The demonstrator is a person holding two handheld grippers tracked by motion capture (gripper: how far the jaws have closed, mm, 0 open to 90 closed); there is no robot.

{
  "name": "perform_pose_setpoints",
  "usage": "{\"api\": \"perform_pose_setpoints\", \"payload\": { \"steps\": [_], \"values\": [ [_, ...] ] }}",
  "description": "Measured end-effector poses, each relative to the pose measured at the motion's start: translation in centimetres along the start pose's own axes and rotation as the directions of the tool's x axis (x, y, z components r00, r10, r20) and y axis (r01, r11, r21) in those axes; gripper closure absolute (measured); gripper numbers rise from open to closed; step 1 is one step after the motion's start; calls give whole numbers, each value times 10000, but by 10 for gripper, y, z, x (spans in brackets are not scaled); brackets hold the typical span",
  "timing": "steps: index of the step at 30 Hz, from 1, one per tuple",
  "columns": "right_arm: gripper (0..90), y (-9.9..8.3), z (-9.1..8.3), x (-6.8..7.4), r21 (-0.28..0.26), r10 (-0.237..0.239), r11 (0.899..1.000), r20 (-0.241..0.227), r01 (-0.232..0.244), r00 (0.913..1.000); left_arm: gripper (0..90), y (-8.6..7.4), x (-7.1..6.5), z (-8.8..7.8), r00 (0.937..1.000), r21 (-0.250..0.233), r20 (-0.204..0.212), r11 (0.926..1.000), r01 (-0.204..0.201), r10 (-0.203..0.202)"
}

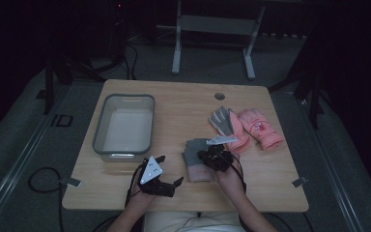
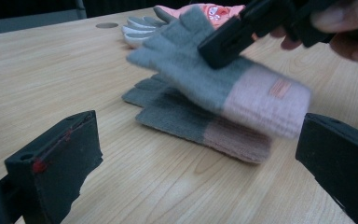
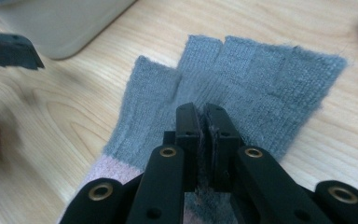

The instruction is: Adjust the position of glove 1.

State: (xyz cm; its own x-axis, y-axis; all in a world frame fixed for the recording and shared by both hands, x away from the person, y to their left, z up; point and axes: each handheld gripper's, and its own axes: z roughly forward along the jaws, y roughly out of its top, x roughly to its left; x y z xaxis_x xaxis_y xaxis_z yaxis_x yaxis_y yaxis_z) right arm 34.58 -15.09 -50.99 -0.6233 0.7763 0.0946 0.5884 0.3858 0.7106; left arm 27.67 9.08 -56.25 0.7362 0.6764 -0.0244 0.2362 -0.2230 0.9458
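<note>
Black jaws of the right gripper (image 3: 202, 122) are pinched on a grey glove (image 2: 214, 84), lifting it off its mate, a second grey glove (image 2: 191, 121) lying on the table (image 1: 183, 104) beneath. Spread wide, the left gripper (image 1: 166, 176) holds nothing. Beyond it the clear bin (image 1: 123, 126) looks empty, though dim light blurs its floor.

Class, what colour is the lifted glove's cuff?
Pale pink cuff on the grey knitted glove; left gripper view.

High view is looking forward and down over the whole table (image 1: 125, 195). Both gripper views are sitting low and close, sharing the grey gloves (image 2: 200, 74) near the front edge.
</note>
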Motion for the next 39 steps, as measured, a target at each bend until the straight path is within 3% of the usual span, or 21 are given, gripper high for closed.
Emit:
{"api": "perform_pose_setpoints", "payload": {
  "steps": [16, 20, 28, 30, 32, 34, 36, 39],
  "values": [
    [849, 0, 13, -5, 197, -168, 9997, 34, 167, 9999, 0, 0, -1, 1, 10000, 37, 22, 10000, -66, 65],
    [845, -6, 21, -6, 391, -189, 9991, 108, 185, 9998, 0, 1, 0, 1, 9998, 155, 203, 9999, -69, 66],
    [792, -11, 28, -11, 375, -163, 9992, -179, 170, 9997, 0, 1, -1, 3, 9998, 309, 118, 9994, -138, 135],
    [777, -10, 28, -12, 398, -176, 9990, -208, 184, 9996, 0, 1, 0, 3, 9999, 331, 124, 9994, -65, 61],
    [741, -9, 25, -12, 293, -148, 9994, -263, 155, 9995, 0, 2, 3, 3, 9991, 325, 421, 9995, -15, 1],
    [726, -7, 19, -13, 88, -208, 9997, -267, 210, 9994, 0, 2, 2, 4, 9993, 247, 294, 9994, -255, 248],
    [707, -4, 12, -16, -96, -326, 9994, -231, 324, 9992, 0, 4, 1, 5, 9990, 566, -71, 9975, -426, 431],
    [687, 4, 3, -23, -429, -370, 9984, -126, 365, 9992, 0, 13, -2, 7, 10000, 799, -81, 9968, -50, 57]
  ]
}}
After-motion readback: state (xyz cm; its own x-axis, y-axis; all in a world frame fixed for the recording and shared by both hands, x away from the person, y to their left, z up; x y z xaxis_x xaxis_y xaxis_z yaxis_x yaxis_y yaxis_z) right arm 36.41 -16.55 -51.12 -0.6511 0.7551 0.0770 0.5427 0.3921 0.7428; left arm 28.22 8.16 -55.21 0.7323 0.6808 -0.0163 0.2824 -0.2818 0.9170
